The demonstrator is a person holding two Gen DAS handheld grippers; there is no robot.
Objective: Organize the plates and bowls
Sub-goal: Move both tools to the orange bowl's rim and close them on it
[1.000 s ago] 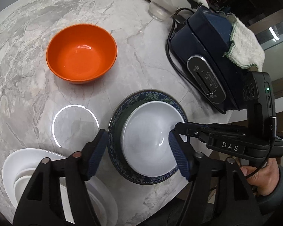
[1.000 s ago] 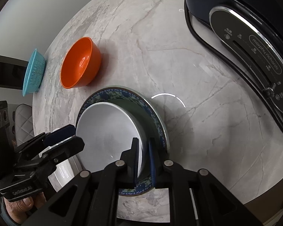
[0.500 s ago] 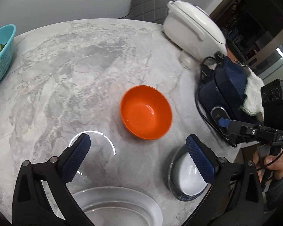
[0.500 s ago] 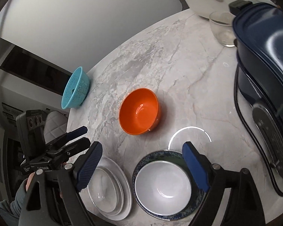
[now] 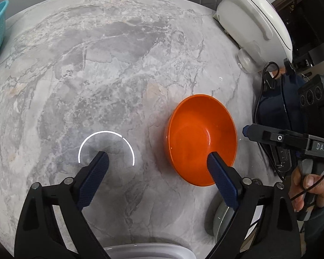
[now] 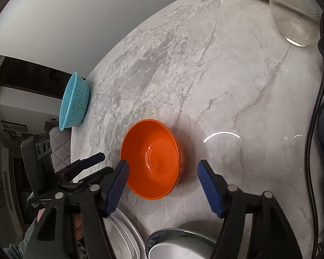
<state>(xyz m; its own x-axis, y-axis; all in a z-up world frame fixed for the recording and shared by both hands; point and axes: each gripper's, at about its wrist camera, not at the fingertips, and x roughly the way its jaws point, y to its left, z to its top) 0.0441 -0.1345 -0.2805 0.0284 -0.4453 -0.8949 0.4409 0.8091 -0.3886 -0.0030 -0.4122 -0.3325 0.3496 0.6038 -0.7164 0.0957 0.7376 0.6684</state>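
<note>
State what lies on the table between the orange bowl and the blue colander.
Nothing: bare marble separates the orange bowl from the blue colander, shown in the right wrist view.

Both wrists look down – sharing orange bowl (image 5: 202,139).

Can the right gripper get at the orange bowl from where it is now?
Probably yes: the right gripper is open, its fingers straddle the orange bowl, and nothing lies between them.
</note>
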